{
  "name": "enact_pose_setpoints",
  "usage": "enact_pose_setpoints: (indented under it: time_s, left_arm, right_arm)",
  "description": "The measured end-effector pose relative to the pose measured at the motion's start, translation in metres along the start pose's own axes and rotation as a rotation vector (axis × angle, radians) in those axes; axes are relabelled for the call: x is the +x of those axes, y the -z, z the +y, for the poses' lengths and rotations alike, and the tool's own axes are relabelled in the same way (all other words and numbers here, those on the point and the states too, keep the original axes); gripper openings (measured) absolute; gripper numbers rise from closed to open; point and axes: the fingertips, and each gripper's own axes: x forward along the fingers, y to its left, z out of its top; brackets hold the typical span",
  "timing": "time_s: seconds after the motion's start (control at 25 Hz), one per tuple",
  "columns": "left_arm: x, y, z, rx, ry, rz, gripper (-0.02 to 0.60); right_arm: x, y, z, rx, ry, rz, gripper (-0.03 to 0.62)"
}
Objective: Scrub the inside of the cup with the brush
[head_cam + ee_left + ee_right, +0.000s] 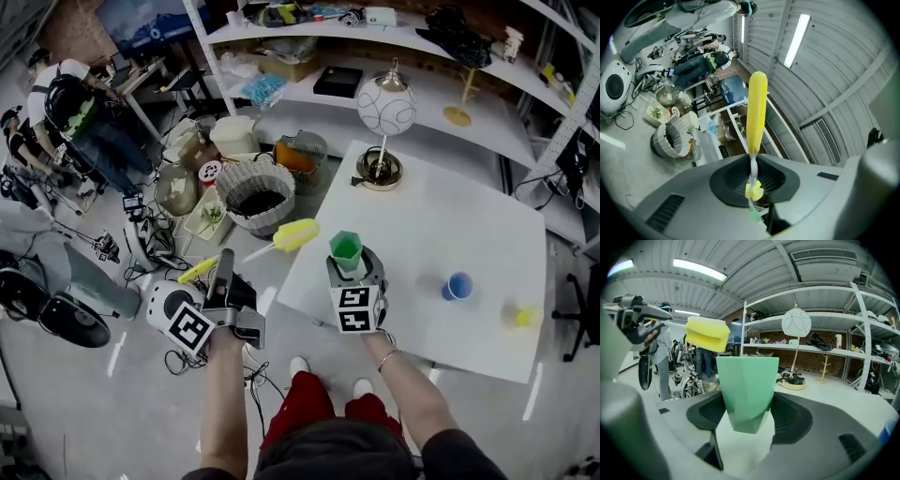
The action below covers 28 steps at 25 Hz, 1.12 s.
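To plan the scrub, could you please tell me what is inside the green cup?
The head view shows nothing inside the cup, though its bottom is too small to tell. The brush head sits outside, beside it.

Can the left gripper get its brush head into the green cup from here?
Probably yes. The left gripper holds the brush, its yellow head just beside the cup. The right gripper holds the cup upright, mouth open, with nothing between them.

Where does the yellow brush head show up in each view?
Head view: brush head just left of the cup.
Left gripper view: centre, above the left gripper.
Right gripper view: upper left of the cup.
Shared landmark: the white shelving.
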Motion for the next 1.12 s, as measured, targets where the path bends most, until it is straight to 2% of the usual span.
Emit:
enact_pose_setpoints:
  time_s: [0.24,0.52,0.76,1.12]
  left_arm:
    - [0.016,-0.014,0.020,-0.022,-0.006,0.031,0.041]
    - [0.040,-0.013,0.040,-0.051,-0.008,0.080,0.041]
    - [0.061,-0.010,0.047,-0.048,-0.006,0.110,0.041]
    - [0.079,-0.005,0.052,-0.061,0.003,0.135,0.041]
  right_arm:
    - [0.023,0.009,0.002,0.032,0.042,0.031,0.308]
    - [0.042,0.021,-0.002,0.063,0.071,0.069,0.308]
    - [0.053,0.023,-0.009,0.066,0.105,0.081,0.308]
    - [0.064,0.027,-0.009,0.081,0.110,0.127,0.309]
